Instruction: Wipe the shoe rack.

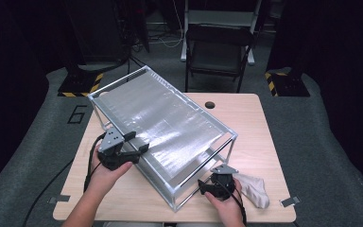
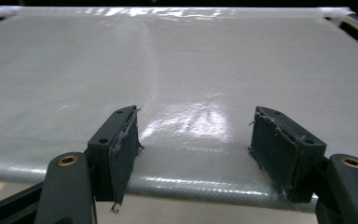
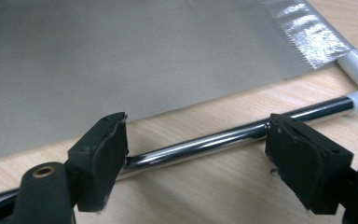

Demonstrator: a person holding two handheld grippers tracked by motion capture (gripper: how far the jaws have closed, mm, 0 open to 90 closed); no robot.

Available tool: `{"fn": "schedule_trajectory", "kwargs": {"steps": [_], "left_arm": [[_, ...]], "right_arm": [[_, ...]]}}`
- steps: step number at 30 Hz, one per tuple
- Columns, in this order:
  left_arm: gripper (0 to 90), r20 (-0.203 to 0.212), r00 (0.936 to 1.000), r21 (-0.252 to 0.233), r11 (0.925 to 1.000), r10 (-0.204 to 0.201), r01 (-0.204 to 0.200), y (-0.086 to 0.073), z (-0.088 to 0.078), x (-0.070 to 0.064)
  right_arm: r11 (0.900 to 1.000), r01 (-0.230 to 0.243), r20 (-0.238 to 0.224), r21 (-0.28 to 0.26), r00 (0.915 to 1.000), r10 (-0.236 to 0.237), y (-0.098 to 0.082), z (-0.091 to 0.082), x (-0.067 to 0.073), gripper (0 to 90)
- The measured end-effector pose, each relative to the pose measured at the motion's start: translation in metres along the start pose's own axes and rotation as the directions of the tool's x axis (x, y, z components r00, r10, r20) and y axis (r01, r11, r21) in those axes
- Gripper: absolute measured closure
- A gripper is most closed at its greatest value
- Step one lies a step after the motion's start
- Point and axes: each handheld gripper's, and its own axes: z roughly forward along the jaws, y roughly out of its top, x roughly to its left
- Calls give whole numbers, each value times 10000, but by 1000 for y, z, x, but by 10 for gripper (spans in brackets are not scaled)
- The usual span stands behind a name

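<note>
Though wide open — right claw (image 3: 196, 154) empty

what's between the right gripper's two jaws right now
A chrome bar of the rack's frame runs across the gap between the right gripper's open jaws, with bare wooden table beneath it, as the right gripper view shows.

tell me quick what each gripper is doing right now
left gripper: open, jaws either side of the rack's top sheet, holding nothing.
right gripper: open, jaws wide apart by the rack's bottom bar, holding nothing.
</note>
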Motion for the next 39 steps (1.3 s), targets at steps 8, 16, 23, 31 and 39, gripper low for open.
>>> {"fn": "schedule_trajectory", "kwargs": {"steps": [8, 16, 23, 31, 39], "left_arm": [[319, -115, 9998, -22, 9999, -131, 131, -1, -2, -9], [319, 142, 9993, -160, 9992, -351, 353, -3, -2, -23], [318, 21, 9992, -368, 9986, -390, 390, -6, 2, -24], [321, 28, 9990, -504, 9977, -454, 455, -8, 6, -24], [322, 4, 9986, -618, 9967, -523, 522, -9, 8, -24]], "right_arm": [[9999, 153, 254, -24, 9996, -153, 5, 7, -10, 245], [9990, 438, 649, 130, 9969, -446, 14, 12, -25, 311], [9999, 99, 304, -139, 9995, -95, 15, -1, -30, 337], [9974, 293, 795, -657, 9965, -240, 2, -43, -47, 412], [9980, -115, 1702, -624, 9852, 220, -25, -67, -71, 454]]}}
